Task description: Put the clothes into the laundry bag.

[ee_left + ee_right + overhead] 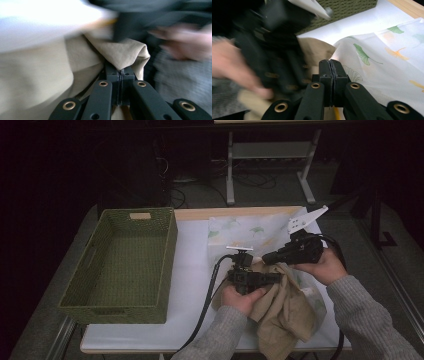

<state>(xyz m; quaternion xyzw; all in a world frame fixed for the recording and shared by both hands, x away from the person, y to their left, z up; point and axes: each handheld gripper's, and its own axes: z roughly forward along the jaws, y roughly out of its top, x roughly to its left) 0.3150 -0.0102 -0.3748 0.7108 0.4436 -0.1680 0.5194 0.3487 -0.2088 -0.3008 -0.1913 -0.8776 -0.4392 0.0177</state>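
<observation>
Motion blur smears the person's hand (234, 65) in both gripper views; the beige cloth (282, 312) runs past the high view's bottom edge.

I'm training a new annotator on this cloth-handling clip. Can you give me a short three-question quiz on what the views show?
1. True or false: the left gripper is shut on the beige cloth.
2. What stands on the table's left side: A) green woven basket, B) metal bucket, C) cardboard box?
3. What pattern does the white cloth carry?

Key: 1 true. 2 A. 3 Ginkgo-like leaves, green and yellow.
</observation>
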